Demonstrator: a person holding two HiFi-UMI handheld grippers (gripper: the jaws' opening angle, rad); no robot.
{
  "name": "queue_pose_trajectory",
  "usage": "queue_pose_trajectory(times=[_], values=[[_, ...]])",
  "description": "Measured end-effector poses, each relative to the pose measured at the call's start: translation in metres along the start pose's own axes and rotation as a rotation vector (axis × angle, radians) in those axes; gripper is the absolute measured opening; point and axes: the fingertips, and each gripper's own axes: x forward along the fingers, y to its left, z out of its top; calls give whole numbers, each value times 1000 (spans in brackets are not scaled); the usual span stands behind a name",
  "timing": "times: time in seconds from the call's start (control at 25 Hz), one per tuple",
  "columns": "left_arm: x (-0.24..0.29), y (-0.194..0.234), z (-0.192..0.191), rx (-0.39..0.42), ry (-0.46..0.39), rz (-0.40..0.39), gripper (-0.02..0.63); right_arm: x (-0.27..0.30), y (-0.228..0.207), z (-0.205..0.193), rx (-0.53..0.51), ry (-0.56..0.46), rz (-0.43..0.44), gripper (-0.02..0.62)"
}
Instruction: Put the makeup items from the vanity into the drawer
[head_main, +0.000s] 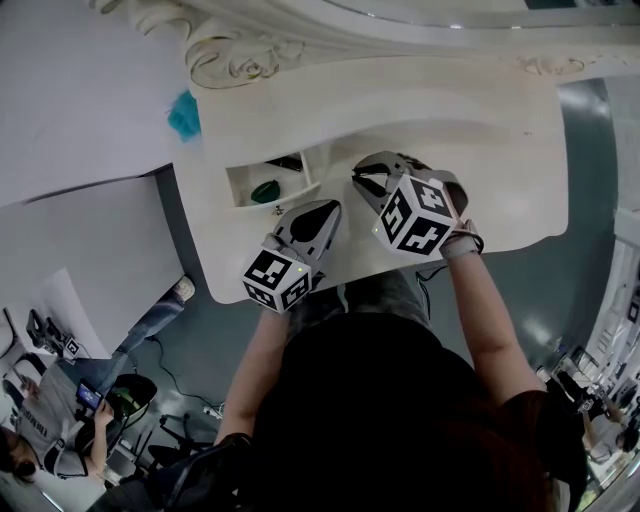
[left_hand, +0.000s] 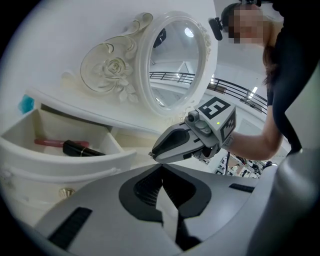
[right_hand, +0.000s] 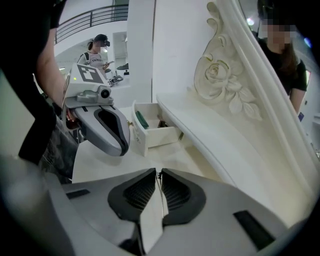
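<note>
Left of centre, the white drawer stands open, holding a black cylindrical lipstick, a slim pink tube and a green piece. Beside it, left gripper and right gripper hover, ribbed fingers pressed together, empty.

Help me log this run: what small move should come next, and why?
Probably nudge the drawer shut with the left gripper, the nearer one. The drawer stands open with a lipstick and a pink tube inside. That gripper and the right gripper have fingers together on nothing. I can't identify the teal thing by the vanity's left edge.
</note>
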Motion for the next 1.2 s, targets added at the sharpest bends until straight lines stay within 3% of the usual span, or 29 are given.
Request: queue_pose_trajectory(times=[0.68, 1.2], values=[[-57, 24, 10, 0, -72, 68, 14, -6, 18, 97, -97, -130, -13, 54], [-105, 55, 12, -40, -142, 181, 14, 28, 41, 158, -231, -168, 63, 55]])
